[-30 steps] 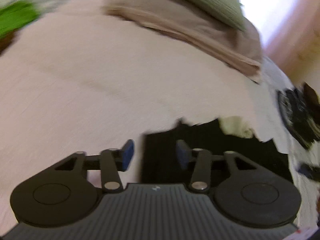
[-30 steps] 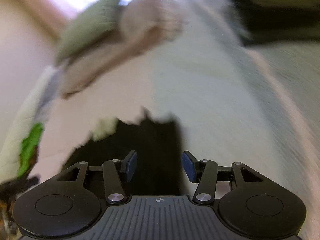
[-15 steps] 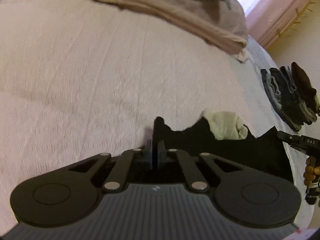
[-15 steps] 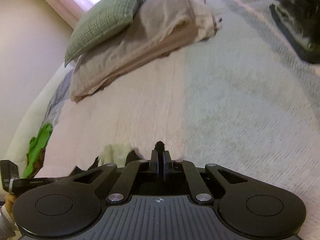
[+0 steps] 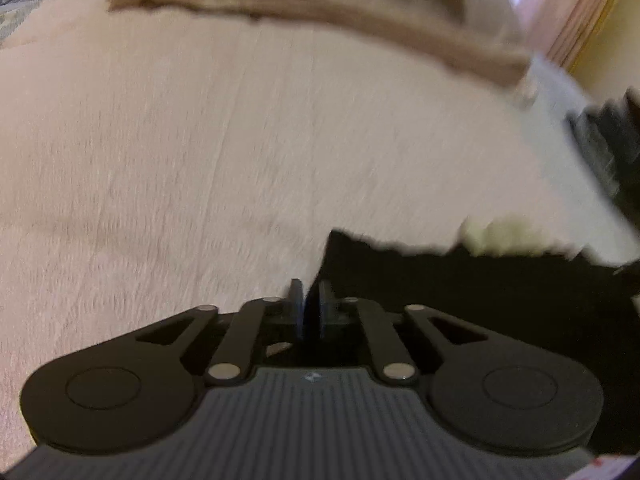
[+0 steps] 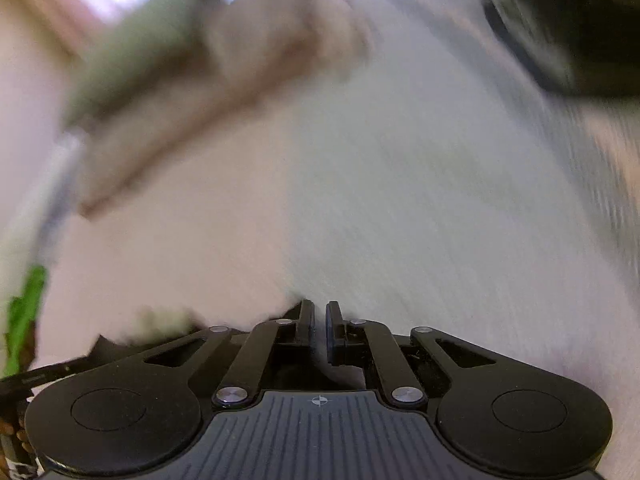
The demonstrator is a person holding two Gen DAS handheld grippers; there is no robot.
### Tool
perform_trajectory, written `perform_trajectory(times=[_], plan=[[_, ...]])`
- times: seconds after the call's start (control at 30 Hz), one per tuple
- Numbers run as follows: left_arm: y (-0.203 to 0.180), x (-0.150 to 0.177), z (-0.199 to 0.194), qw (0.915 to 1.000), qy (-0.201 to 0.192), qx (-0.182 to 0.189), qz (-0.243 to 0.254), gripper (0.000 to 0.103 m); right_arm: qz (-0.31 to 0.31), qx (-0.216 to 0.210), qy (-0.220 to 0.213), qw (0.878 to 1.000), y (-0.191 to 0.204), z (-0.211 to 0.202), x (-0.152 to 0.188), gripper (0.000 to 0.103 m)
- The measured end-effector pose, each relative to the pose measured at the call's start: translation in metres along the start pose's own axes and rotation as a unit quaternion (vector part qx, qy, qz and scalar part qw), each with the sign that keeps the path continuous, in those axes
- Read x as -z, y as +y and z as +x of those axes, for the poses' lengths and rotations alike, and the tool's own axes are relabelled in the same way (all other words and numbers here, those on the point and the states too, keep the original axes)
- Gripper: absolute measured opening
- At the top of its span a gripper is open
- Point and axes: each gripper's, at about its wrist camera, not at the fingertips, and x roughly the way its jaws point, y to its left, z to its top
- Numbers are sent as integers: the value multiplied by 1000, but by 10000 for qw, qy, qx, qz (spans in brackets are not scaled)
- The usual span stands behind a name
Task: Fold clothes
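Both views motion-blurred. Left gripper (image 5: pixel 307 302): jaws narrow and opening, a slim gap showing, nothing pressed between them; black garment (image 5: pixel 460 280) lies flat on the bed (image 5: pixel 200 160) just right of the jaws. Right gripper (image 6: pixel 319 320): jaws narrow and opening, gap empty; the garment's edge peeks out at lower left. Folded beige bedding (image 5: pixel 320 4) at the bed's far side, green pillow (image 6: pixel 140 44) on it.
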Motion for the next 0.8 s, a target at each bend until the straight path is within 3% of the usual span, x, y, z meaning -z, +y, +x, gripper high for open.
perform_trajectory(times=[0.07,0.1,0.13,0.23,0.37,0.5,0.57,0.67,0.73,0.8], plan=[[4,1,-14,9998,-126,-41,-163,15,202,-264,-175,9993,-12,-27,1,50],[8,3,-25,9993,-211,-61,-301,20,246,-291,-256,9989,-18,-45,4,74],[13,6,-40,9984,-304,-99,-468,20,238,-309,-310,9988,-23,-64,9,78],[18,18,-84,9969,-349,-54,-701,21,192,-696,111,9973,-34,-99,30,78],[8,51,-116,9949,-46,491,-877,22,17,-876,756,9933,-41,-94,68,78],[14,87,-91,9916,454,401,-1141,22,917,-1364,653,9842,-71,-76,85,77],[17,94,-84,9907,322,444,-1247,23,1263,-1641,603,9765,-79,-71,86,76],[20,90,-82,9896,299,543,-1302,22,1602,-1799,629,9685,-89,-61,86,61],[27,86,-83,9886,379,678,-1291,22,1746,-1788,734,9655,-87,-55,83,39],[37,82,-86,9864,416,830,-1357,22,1583,-1398,777,9744,-73,-56,80,28]])
